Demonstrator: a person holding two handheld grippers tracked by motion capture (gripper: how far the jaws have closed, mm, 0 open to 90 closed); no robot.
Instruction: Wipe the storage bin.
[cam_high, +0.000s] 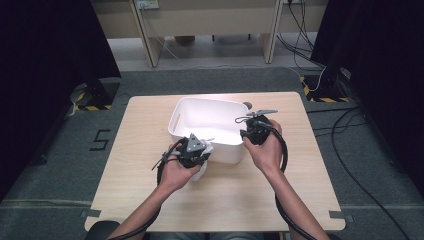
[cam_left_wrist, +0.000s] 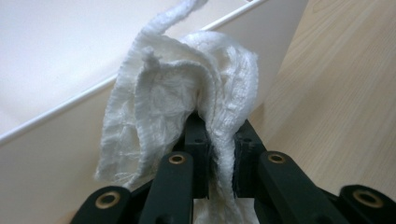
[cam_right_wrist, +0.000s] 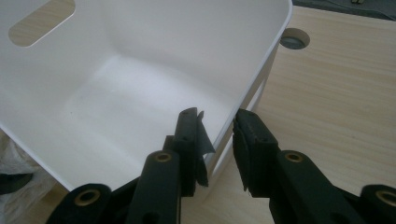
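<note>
A white plastic bin (cam_high: 226, 152) stands on the wooden table (cam_high: 225, 200). My left gripper (cam_high: 202, 150) is at the bin's near wall, shut on a crumpled white cloth (cam_high: 202, 171). In the left gripper view the cloth (cam_left_wrist: 177, 93) bulges up from between the jaws of the left gripper (cam_left_wrist: 219, 126), against the bin wall (cam_left_wrist: 46, 154). My right gripper (cam_high: 248, 131) is at the bin's right rim. In the right gripper view the right gripper (cam_right_wrist: 217, 119) straddles that rim, one jaw inside the empty bin (cam_right_wrist: 140, 37) and one outside, clamped on the wall.
A round cable hole (cam_right_wrist: 294, 38) sits in the tabletop just past the bin's far right corner (cam_high: 247, 105). Bare wood lies in front of and beside the bin. Dark curtains flank the table, and cables (cam_high: 350, 150) trail over the floor at the right.
</note>
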